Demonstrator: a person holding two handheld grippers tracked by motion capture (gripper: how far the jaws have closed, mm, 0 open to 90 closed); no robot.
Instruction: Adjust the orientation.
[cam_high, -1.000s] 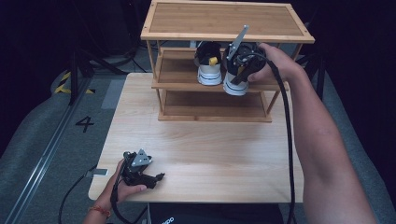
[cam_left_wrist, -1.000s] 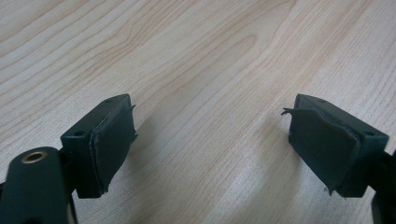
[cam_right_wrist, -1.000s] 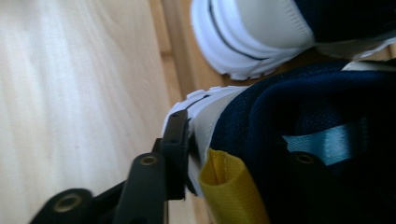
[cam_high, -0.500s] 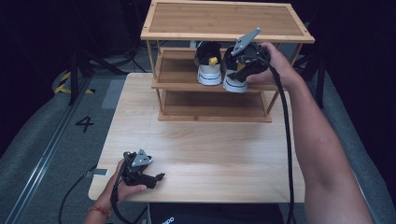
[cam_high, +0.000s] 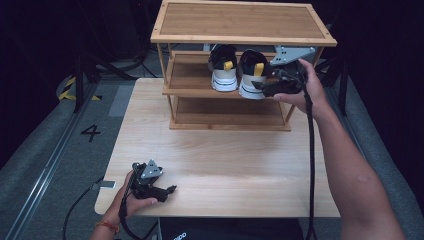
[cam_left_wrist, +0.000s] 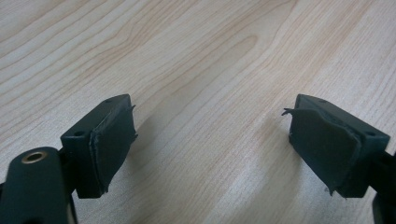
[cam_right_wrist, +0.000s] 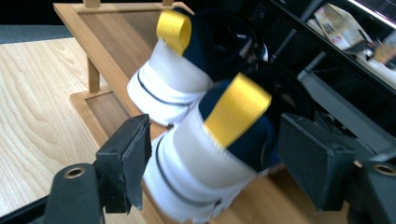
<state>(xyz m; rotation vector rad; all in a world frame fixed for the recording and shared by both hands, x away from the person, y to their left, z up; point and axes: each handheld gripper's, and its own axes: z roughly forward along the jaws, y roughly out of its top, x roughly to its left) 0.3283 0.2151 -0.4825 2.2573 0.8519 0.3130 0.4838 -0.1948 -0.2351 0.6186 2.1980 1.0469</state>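
Note:
Two white and dark shoes with yellow heel tabs stand side by side on the middle shelf (cam_high: 187, 80) of a wooden rack (cam_high: 240, 37): a left shoe (cam_high: 223, 70) and a right shoe (cam_high: 251, 75). My right gripper (cam_high: 260, 86) is at the right shoe's heel. Its jaws have just been opening. In the right gripper view the heel (cam_right_wrist: 205, 154) sits between the spread pads of the right gripper (cam_right_wrist: 217, 140), and narrow gaps show on both sides. My left gripper (cam_high: 169, 191) rests near the table's front left corner. The left gripper (cam_left_wrist: 210, 126) is open over bare wood.
The rack stands at the far half of the light wooden table (cam_high: 225, 155). Its bottom shelf (cam_high: 230, 112) and top shelf are bare. Dark floor, cables and a metal rail (cam_high: 40, 165) lie to the left of the table.
The right gripper has opened and drawn back to the right, off the right shoe's heel. The shoe stays on the middle shelf. The left hand has kept still.

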